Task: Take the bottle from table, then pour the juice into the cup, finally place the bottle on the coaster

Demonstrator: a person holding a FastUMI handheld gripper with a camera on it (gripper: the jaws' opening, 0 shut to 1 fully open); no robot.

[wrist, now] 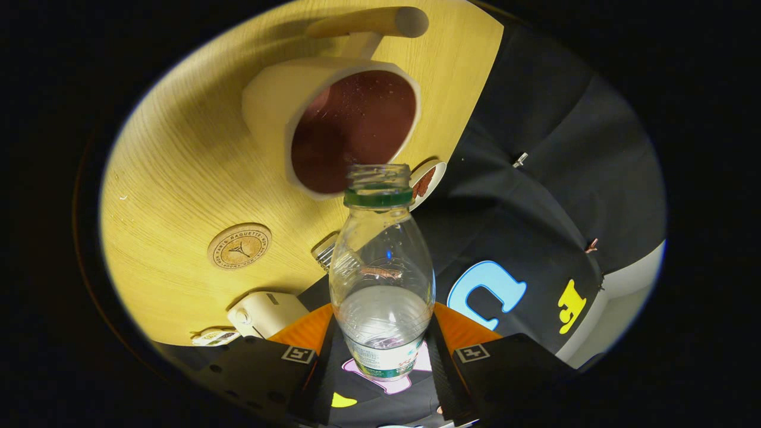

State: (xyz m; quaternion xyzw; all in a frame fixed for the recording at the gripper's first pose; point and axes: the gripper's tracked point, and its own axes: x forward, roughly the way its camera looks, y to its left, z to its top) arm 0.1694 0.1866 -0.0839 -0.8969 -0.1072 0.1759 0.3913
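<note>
Gripper view: my gripper (380,356) has both fingers pressed on the bottle (381,279), its uncapped mouth just short of the cup (333,125) rim. The coaster (239,246) lies on bare table (172,178), apart from the cup, near the table's edge.

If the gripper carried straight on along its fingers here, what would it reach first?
Probably the cup. The gripper is shut on the bottle, whose open mouth points at the cup's rim just ahead; depth is hard to judge.
</note>
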